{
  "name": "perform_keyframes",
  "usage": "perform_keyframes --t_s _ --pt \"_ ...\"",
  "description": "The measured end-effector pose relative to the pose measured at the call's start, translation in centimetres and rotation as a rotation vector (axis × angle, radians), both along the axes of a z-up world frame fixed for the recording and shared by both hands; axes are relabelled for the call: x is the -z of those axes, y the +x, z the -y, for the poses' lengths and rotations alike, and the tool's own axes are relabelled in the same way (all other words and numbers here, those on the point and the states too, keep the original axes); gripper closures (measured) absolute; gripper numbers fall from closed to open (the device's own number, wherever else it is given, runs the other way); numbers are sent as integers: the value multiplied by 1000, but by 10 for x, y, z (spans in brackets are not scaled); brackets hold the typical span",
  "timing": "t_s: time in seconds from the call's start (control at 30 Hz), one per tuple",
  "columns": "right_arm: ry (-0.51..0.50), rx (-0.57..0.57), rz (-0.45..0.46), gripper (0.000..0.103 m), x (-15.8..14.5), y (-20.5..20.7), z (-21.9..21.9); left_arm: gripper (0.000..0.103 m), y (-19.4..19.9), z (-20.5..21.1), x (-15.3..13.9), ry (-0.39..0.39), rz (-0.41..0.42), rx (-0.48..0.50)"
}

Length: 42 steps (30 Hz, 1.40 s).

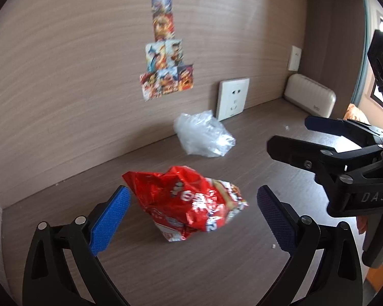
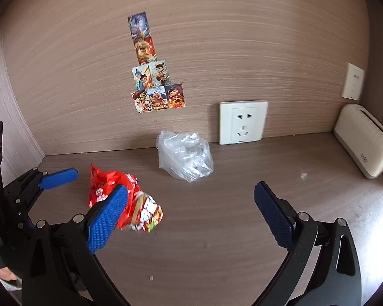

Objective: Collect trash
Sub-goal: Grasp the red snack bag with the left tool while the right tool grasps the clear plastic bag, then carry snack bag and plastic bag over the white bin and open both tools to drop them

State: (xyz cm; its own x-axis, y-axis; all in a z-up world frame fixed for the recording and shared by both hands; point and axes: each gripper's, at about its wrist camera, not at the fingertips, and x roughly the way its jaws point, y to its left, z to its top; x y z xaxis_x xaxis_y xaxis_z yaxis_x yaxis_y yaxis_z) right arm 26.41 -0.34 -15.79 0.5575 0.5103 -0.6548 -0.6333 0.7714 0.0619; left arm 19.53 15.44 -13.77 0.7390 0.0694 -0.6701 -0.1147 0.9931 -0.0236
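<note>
A crumpled red snack wrapper [image 1: 189,201] lies on the brown desk [image 1: 191,267], between and just ahead of my left gripper [image 1: 192,197], which is open and empty. The wrapper also shows in the right wrist view [image 2: 125,196], left of my open, empty right gripper [image 2: 191,193]. A crumpled clear plastic bag [image 1: 204,135] lies farther back near the wall; in the right wrist view the bag [image 2: 185,155] is ahead of the right gripper. The right gripper [image 1: 288,135] appears at the right of the left wrist view, open.
A white wall socket [image 2: 242,122] sits low on the back wall beside several picture stickers [image 2: 153,81]. A beige box-shaped device [image 2: 365,140] stands in the right back corner. Small white crumbs [image 2: 303,176] lie on the desk. A side wall [image 2: 10,117] closes the left.
</note>
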Motion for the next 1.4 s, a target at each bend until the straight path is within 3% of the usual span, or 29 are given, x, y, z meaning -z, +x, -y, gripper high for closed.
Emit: perform_keyframes --t_s 0.23,0.27,0.33,0.5,0.57,0.6,0.67,0.73,0.97,1.4 --pt "-52 -18 -18 5 24 35 -47 7 23 -20 24 -39 -74 4" --pt "-69 -21 -19 5 29 41 -56 10 26 -22 28 -63 -84 14" --pt "-99 -17 -27 5 38 50 -68 35 31 -27 35 -88 -102 22" --pt "-141 -13 -74 5 58 76 -93 39 38 -35 39 -117 -98 45" --pt "-129 -24 -94 21 62 83 -97 42 39 -39 39 -122 -90 48" --pt "-116 -21 -107 38 62 85 -96 43 39 -41 39 -127 -84 49" --pt "-110 -23 -109 49 62 86 -94 45 35 -44 35 -129 -65 41" --pt "-96 -26 -97 54 55 81 -87 45 29 -44 28 -129 -46 37" --pt "-25 -6 -22 55 8 34 -44 45 0 -23 -11 -59 24 51" --pt "7 120 16 55 -37 -61 82 44 -70 87 -49 -2 73 199"
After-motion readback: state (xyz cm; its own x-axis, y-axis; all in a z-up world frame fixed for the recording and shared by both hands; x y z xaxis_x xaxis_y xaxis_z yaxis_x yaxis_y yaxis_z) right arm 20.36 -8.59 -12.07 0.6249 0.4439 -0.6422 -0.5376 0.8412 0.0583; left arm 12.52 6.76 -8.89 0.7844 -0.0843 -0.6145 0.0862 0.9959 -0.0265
